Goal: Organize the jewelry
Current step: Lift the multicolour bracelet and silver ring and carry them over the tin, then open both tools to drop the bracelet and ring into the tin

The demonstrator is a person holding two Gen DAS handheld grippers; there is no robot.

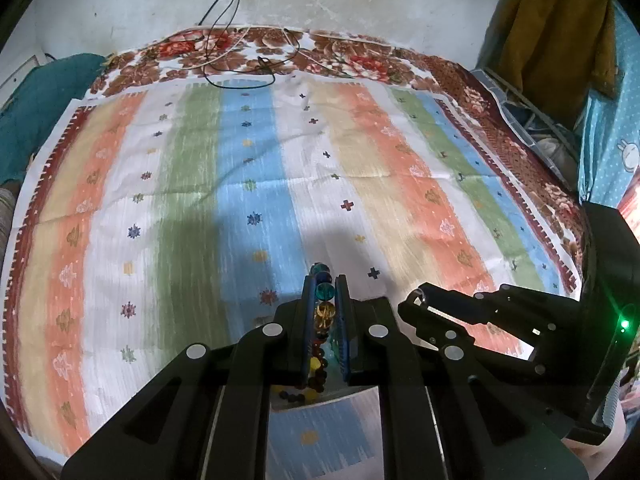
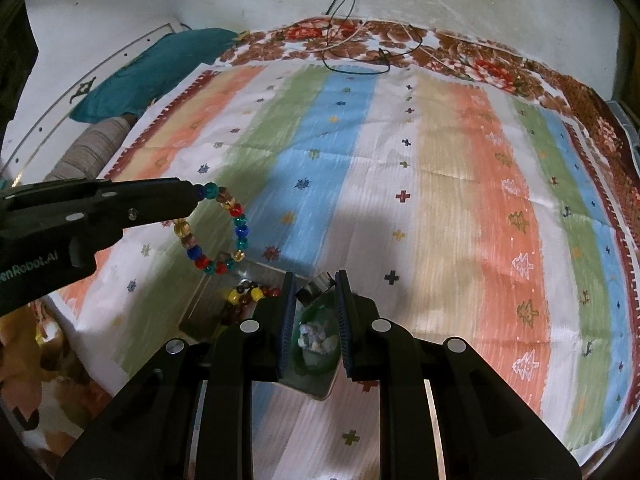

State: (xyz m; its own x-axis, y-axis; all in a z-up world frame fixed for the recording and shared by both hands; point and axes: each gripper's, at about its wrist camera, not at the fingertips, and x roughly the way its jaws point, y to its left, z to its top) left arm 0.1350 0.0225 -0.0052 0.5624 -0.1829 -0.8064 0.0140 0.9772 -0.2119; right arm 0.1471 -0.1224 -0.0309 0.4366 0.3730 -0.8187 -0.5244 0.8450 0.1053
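Observation:
My left gripper [image 1: 325, 280] is shut on a multicoloured glass bead bracelet [image 1: 325, 304]. In the right wrist view the left gripper [image 2: 192, 192] holds the bracelet [image 2: 224, 232] hanging in a loop above a metal tray [image 2: 208, 304]. The tray holds another bead string [image 2: 248, 294], red, yellow and dark. My right gripper [image 2: 314, 280] has its jaws narrowly apart around the tray's divider [image 2: 316, 288], above a green compartment with pale stones [image 2: 316, 340]; whether it grips is unclear. The right gripper also shows in the left wrist view [image 1: 420, 304].
A striped pastel cloth [image 1: 280, 184] covers a floral bedspread [image 1: 340, 56]. Black and white cables [image 1: 236, 60] lie at the far edge. A teal cloth [image 2: 156, 68] and a striped roll [image 2: 92, 148] lie at the left. Clothes [image 1: 556, 32] hang at the right.

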